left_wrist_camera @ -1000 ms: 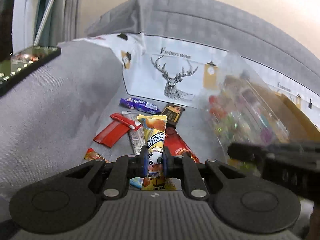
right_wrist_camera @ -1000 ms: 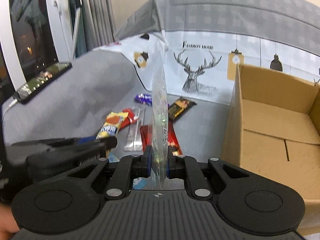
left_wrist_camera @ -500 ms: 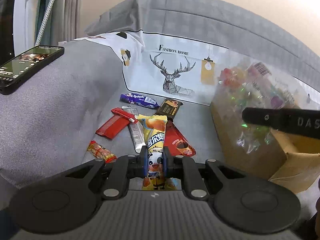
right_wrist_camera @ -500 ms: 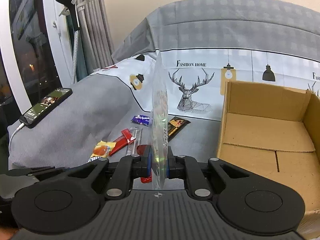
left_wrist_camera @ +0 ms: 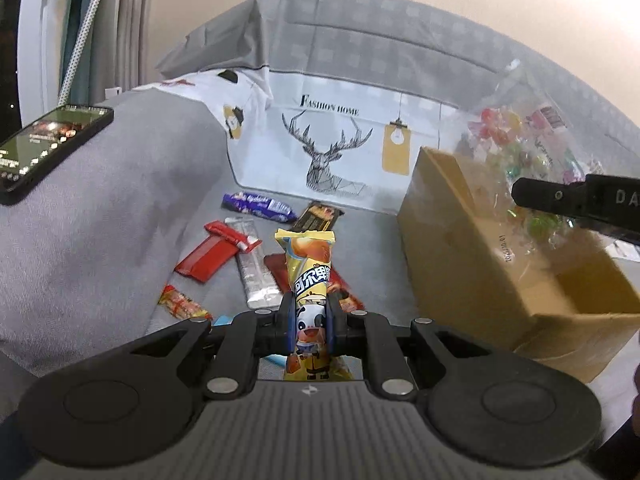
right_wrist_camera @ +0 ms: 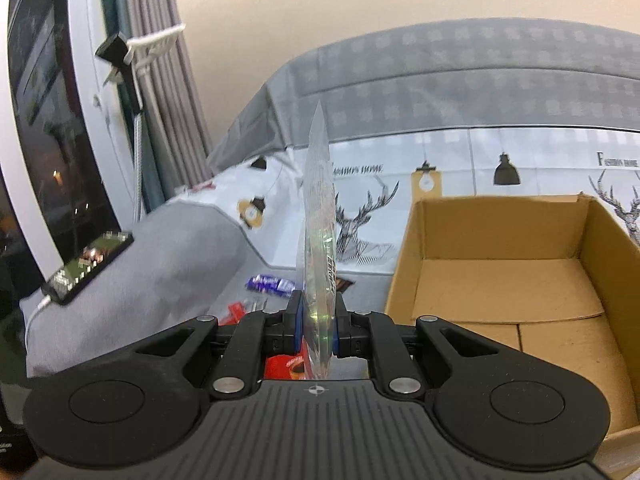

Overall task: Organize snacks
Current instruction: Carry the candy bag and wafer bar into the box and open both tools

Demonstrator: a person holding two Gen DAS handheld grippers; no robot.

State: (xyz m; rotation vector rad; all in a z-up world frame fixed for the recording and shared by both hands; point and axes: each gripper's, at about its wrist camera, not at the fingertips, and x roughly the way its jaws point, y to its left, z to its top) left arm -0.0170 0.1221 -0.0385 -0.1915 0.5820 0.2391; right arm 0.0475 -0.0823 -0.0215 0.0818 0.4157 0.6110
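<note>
**Both grippers hold snacks beside the box**

Left wrist view: the left gripper (left_wrist_camera: 311,322) has its fingers (left_wrist_camera: 286,320) clamped on a yellow snack pack (left_wrist_camera: 310,276) that stands upright between them, its cow picture at the grip. Below and beyond it, loose snacks lie on the grey sofa seat (left_wrist_camera: 372,248): a purple bar (left_wrist_camera: 260,206), a dark bar (left_wrist_camera: 320,216), a red pack (left_wrist_camera: 212,256), a silver stick (left_wrist_camera: 256,268), a small orange pack (left_wrist_camera: 180,304). A cardboard box (left_wrist_camera: 472,256) stands open to the right of them. Over the box, the right gripper's arm (left_wrist_camera: 576,200) carries a clear candy bag (left_wrist_camera: 524,160). A phone (left_wrist_camera: 48,148) lies on the armrest at left.

Right wrist view: the right gripper (right_wrist_camera: 316,326) has its fingers (right_wrist_camera: 297,320) shut on the candy bag (right_wrist_camera: 319,216), seen edge-on and upright. The box (right_wrist_camera: 504,232) is just to the right, its inside bare. The purple bar (right_wrist_camera: 268,284) and a red pack (right_wrist_camera: 288,366) show past the fingers. The phone (right_wrist_camera: 88,268) lies at left.
</note>
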